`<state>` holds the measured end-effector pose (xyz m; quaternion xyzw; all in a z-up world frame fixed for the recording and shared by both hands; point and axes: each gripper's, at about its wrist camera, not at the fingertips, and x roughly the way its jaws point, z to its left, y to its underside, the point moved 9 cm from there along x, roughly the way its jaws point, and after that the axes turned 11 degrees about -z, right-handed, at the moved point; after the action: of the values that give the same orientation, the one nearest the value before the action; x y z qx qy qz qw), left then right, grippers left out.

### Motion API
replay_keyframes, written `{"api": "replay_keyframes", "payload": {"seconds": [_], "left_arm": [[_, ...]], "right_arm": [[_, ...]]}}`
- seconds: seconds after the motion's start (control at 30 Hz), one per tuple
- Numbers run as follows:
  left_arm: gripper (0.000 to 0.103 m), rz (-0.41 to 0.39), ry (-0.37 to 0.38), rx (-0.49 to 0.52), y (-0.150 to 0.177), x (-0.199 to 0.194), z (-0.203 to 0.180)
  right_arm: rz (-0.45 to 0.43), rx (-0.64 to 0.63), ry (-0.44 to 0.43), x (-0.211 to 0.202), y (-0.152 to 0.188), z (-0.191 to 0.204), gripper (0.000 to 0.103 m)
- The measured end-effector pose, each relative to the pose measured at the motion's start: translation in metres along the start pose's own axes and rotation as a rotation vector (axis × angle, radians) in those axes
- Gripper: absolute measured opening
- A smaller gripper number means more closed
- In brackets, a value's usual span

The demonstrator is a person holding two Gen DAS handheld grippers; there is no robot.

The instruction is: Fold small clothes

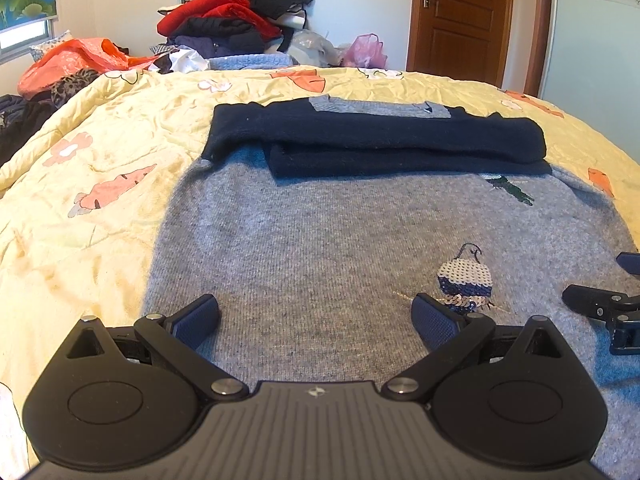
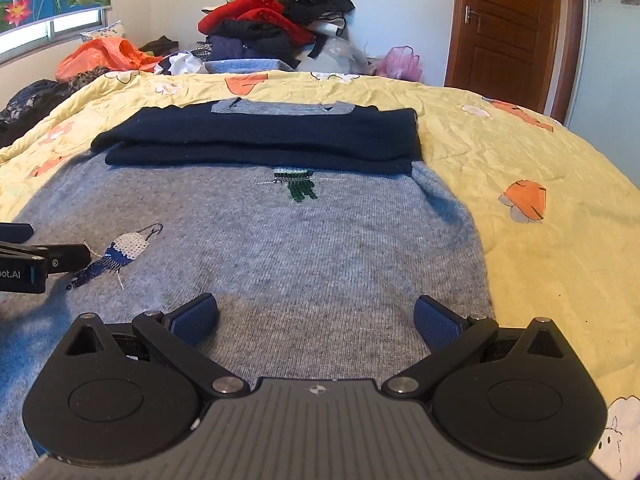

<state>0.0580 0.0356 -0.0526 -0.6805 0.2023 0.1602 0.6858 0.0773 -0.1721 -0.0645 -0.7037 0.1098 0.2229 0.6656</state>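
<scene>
I hold my left gripper (image 1: 316,316) and right gripper (image 2: 316,316) spread wide, gripping nothing, above the grey sweater (image 1: 320,232) whose navy sleeves (image 1: 380,140) lie folded across it.

i'm counting one grey sweater (image 1: 320,240), two navy sleeves (image 1: 380,140) folded across it, two sequin birds (image 1: 466,280), one clothes heap (image 1: 240,12), and i'm holding two grippers

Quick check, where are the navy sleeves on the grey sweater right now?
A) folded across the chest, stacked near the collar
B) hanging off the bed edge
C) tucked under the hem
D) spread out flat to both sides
A: the navy sleeves lie folded across the upper part of the grey sweater, just below its collar.
</scene>
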Motion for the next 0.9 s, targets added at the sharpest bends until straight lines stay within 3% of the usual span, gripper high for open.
{"api": "replay_keyframes", "payload": {"seconds": [0.9], "left_arm": [[0.103, -0.003, -0.053, -0.021, 0.0008, 0.0009, 0.0052]], "right_arm": [[-0.002, 0.024, 0.022, 0.0036, -0.0032, -0.0054, 0.103]]}}
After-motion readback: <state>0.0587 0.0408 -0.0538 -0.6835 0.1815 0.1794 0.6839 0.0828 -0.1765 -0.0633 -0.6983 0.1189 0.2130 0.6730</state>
